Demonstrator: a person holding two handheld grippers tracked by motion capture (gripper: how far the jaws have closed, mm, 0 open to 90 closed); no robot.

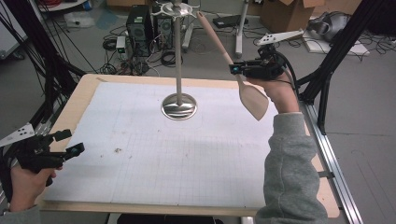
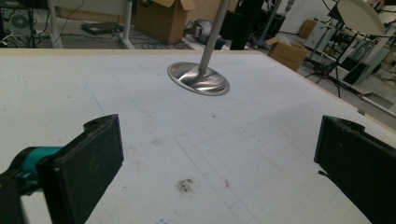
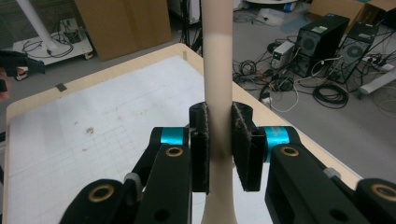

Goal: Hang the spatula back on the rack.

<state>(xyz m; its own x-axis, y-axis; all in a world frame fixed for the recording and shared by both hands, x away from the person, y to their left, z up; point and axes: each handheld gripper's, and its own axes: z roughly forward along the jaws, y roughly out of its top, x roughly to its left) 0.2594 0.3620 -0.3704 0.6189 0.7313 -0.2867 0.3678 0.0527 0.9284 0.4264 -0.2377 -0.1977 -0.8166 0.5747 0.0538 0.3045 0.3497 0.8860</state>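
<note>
High view, from left to right: my left hand-held gripper [image 1: 70, 143] hangs over the surface's [image 1: 140, 186] near left edge, jaws wide, nothing between them. The metal stand [image 1: 179, 100] rises mid-surface. My right hand-held gripper [image 1: 239, 69] clamps the wooden spatula [image 1: 252, 100] by its handle, blade down, above the far right.

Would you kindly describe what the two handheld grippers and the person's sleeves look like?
Both the left gripper and the right gripper are black, with flat black jaw pads, teal collars and brass-coloured pivot rings. Each carries a grey three-cornered plate with dark dots; a black cable trails from the right one. The sleeves are grey sweatshirt fabric.
</note>
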